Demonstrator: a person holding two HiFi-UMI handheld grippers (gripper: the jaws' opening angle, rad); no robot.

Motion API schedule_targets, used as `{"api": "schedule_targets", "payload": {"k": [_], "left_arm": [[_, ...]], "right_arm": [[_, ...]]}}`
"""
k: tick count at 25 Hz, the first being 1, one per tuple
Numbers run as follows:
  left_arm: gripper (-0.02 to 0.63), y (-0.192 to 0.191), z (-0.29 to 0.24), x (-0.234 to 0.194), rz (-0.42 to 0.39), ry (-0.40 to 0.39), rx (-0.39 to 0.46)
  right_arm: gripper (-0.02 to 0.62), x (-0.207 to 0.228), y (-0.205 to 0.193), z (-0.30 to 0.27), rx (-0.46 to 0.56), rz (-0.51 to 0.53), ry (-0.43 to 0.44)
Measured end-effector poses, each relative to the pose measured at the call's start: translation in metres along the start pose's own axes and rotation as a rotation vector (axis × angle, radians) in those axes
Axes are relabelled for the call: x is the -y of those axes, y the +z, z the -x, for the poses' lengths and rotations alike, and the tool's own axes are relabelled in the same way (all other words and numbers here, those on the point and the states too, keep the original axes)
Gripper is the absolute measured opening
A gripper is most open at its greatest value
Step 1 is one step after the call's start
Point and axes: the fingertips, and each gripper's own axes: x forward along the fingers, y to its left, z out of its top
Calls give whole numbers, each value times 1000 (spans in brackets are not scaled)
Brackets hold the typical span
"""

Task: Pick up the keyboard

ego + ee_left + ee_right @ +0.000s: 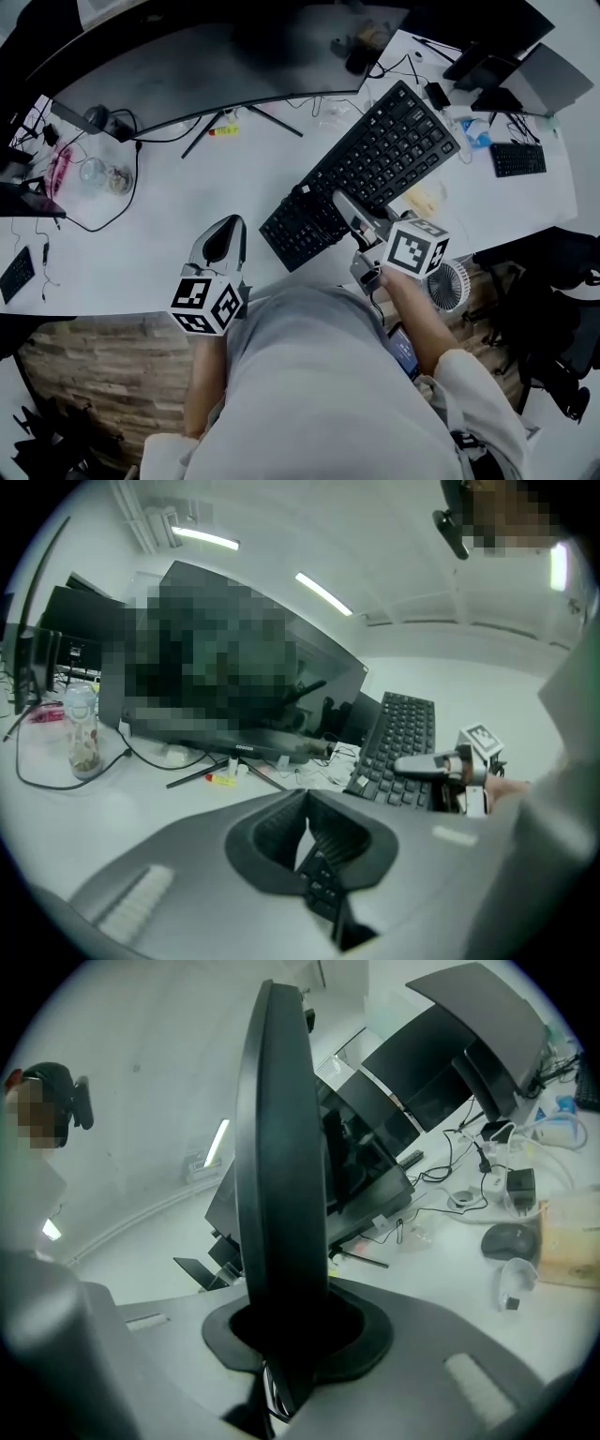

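Keyboard is what my right gripper has clamped by its near long edge, and in the right gripper view the black slab stands edge-on between the jaws. It runs slantwise over the white desk, in front of the wide monitor, tipped up so that its keys face my left side. My left gripper hovers just beside the keyboard's near corner, over the desk, with its jaws pressed together at the tips.

The right claw clamps the near edge of the black keyboard; the left claw hovers apart.
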Motion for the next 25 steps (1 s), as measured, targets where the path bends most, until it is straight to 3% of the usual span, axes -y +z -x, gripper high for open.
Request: {"api": "schedule_targets", "payload": {"k": [12,25], "left_arm": [[0,7,7,-7,-15,43,20],[0,27,26,2,-84,78,85]], "right_arm": [[63,-12,5,8,-16,186,-69],[64,-14,9,22,-10,281,-137]]}}
